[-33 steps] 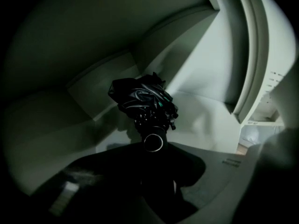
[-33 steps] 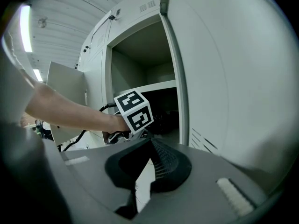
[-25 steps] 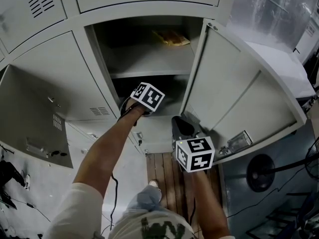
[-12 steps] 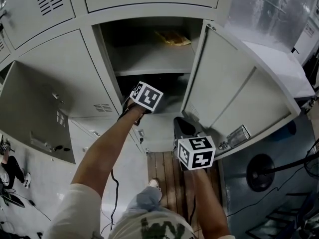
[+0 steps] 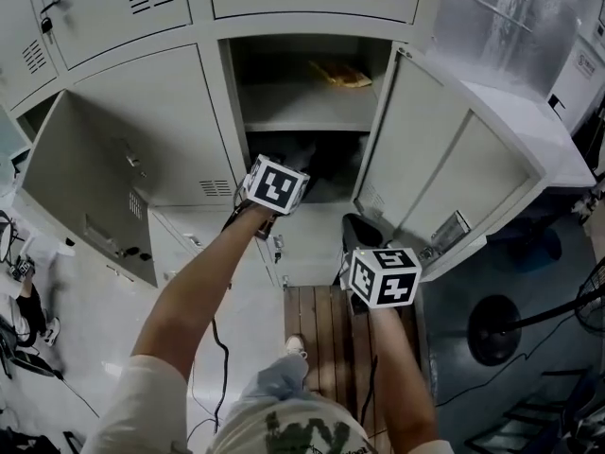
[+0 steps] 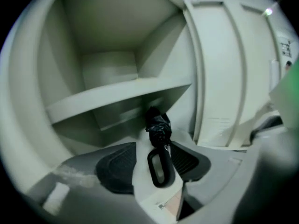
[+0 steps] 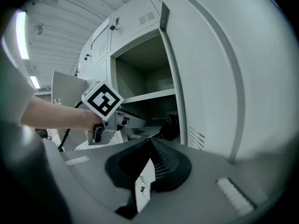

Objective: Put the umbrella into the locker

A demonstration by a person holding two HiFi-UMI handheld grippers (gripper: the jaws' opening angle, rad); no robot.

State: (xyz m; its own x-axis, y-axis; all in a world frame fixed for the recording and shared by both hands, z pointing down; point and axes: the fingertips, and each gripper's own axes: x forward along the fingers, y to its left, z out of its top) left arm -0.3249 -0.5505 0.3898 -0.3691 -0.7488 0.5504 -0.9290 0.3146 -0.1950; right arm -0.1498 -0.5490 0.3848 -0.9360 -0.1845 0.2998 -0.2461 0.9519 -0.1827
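Observation:
A black folded umbrella [image 6: 159, 126] lies on the floor of the locker's lower compartment [image 5: 326, 164], under the shelf [image 6: 117, 97]. Its looped handle [image 6: 160, 167] points out toward me. My left gripper [image 6: 154, 164] hovers at the compartment mouth, open. Its pads [image 6: 117, 167] stand wide on either side of the handle without touching it. In the head view that gripper [image 5: 284, 180] sits before the opening. In the right gripper view the umbrella [image 7: 170, 125] shows deep inside. My right gripper [image 7: 150, 146] hangs lower, beside the open door [image 5: 444, 178], shut on nothing.
A yellow-brown object [image 5: 342, 74] lies on the locker's upper shelf. Another locker door [image 5: 90, 187] stands open at the left. A fan [image 5: 501, 329] stands on the floor at the lower right. Wooden boards [image 5: 321, 320] lie under my feet.
My left gripper has drawn back and up out of the lower compartment. The head view has tilted up, showing more of the upper lockers. The right gripper has shifted slightly right.

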